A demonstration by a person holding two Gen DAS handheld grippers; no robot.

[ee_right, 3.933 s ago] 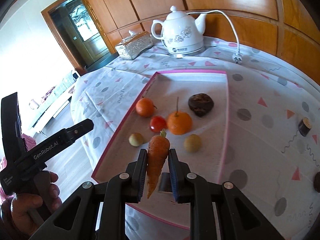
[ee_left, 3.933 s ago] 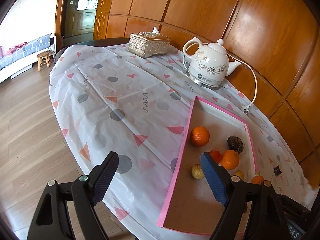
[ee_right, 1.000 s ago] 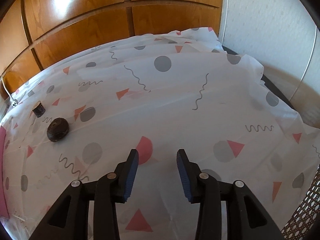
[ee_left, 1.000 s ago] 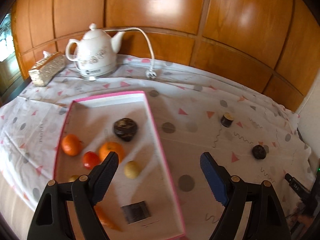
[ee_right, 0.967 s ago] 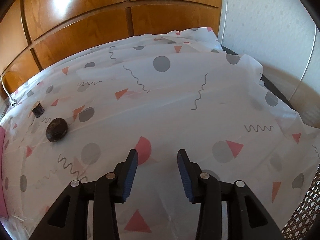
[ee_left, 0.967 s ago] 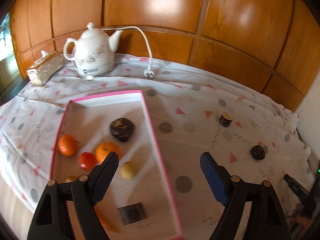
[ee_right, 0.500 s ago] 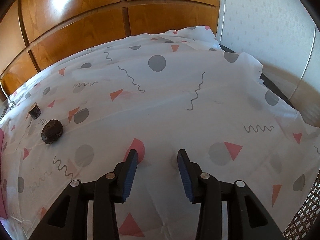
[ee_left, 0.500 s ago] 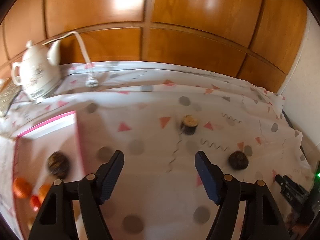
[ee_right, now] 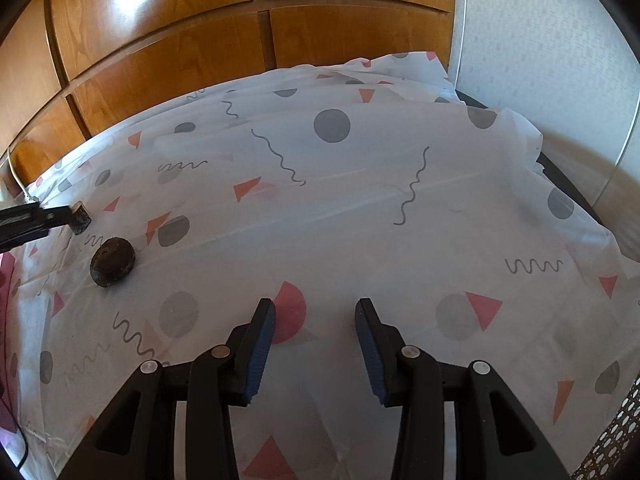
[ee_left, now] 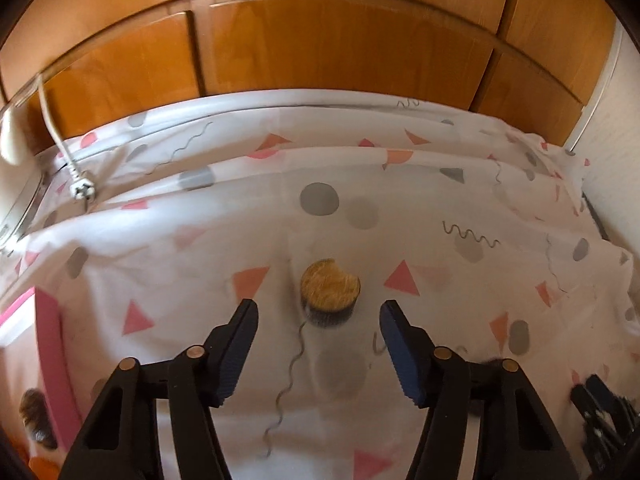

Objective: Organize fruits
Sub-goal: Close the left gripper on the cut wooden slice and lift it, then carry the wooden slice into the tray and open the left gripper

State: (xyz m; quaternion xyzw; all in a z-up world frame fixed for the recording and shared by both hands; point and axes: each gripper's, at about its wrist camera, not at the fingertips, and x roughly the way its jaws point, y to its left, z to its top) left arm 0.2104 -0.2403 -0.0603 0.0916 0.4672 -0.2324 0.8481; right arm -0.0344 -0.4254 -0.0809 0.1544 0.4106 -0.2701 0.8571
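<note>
A small dark stub with a tan cut top (ee_left: 330, 292) stands on the patterned tablecloth (ee_left: 440, 264). My left gripper (ee_left: 318, 312) hovers just short of it, the stub centred ahead of the gap. The jaws are closing and neither pad touches it. In the right wrist view the same stub (ee_right: 81, 218) sits at the far left beside one finger of the left gripper (ee_right: 36, 218). A dark round fruit (ee_right: 112, 262) lies close by on the cloth. My right gripper (ee_right: 316, 308) stands open over bare cloth, holding nothing.
The pink-rimmed tray (ee_left: 50, 360) is at the left edge, with a dark fruit (ee_left: 36, 416) and an orange one (ee_left: 44, 468) in it. A white plug and cord (ee_left: 82, 190) lie at the back left. Wood panelling (ee_left: 340, 48) backs the table; the cloth drops off at the right (ee_right: 560, 184).
The left wrist view has swung right, off the tray and down onto the small stub, and its jaws have narrowed. The right gripper has stayed put; the left finger now shows in its view.
</note>
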